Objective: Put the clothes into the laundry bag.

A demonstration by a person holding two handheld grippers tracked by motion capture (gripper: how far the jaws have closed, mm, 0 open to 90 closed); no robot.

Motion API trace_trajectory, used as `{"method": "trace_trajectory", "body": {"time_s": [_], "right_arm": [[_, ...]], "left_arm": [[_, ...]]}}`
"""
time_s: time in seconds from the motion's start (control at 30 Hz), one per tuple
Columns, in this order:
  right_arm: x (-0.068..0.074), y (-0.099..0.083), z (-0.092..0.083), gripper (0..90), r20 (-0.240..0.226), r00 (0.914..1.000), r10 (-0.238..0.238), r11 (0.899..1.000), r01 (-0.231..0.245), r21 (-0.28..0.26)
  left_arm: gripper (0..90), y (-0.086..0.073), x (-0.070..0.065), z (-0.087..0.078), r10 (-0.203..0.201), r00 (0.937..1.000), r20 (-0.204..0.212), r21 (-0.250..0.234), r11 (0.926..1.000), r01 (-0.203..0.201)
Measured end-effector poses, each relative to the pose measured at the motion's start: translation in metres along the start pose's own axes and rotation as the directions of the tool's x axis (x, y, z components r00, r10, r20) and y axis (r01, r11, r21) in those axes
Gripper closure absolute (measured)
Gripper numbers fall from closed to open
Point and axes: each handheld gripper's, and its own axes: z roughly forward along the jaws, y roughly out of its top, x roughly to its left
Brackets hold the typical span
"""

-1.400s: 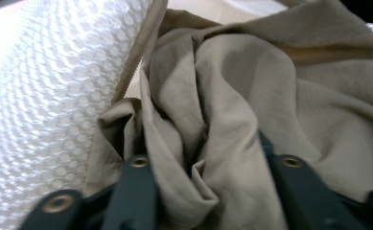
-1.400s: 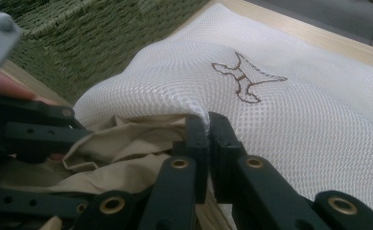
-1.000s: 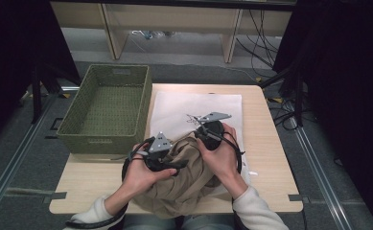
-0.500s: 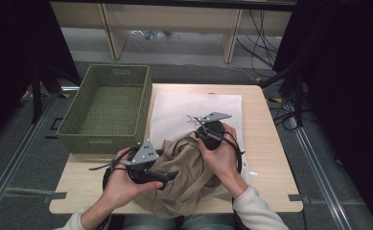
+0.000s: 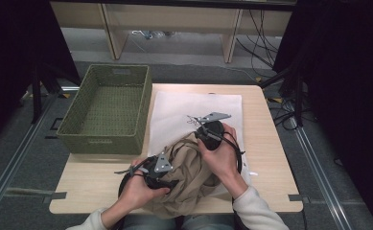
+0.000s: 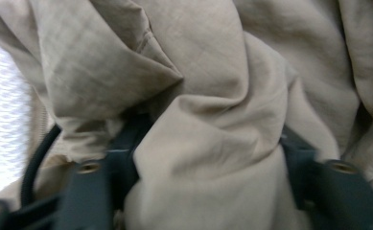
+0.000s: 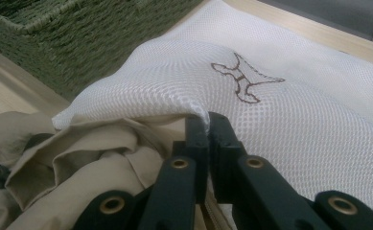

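1. Since the earlier frames the left tool (image 5: 167, 175) has swung out to the left and come back low against the beige garment (image 5: 193, 175); its jaws have just been closing, with a thick fold of that cloth between them in the left gripper view (image 6: 208, 163).
2. Right tool (image 7: 207, 125): jaws pinched together on the hem of the white mesh bag (image 7: 270, 105), holding the bag mouth up over the garment.
3. Garment sits bunched at the worktop's (image 5: 93, 184) near edge, partly under the bag's lifted lip.
4. Key relation: the bag opening lies beyond the garment, away from the person; left tool is nearer the cloth, so the push would go forward, under the right tool.
5. Writing: none readable; a small brown stitched figure (image 7: 244, 79) on the bag. Green woven basket (image 5: 110, 108) stands left.
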Motion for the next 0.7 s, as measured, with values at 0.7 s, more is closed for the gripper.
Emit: {"method": "trace_trajectory", "body": {"time_s": [0.7], "right_arm": [[0.004, 0.002, -0.005, 88.5, 0.002, 0.9994, -0.034, 0.999, 0.034, -0.016]], "left_arm": [[81.9, 0.03, -0.001, -0.015, -0.06, 0.9919, 0.111, -0.121, 0.9899, 0.074]]}}
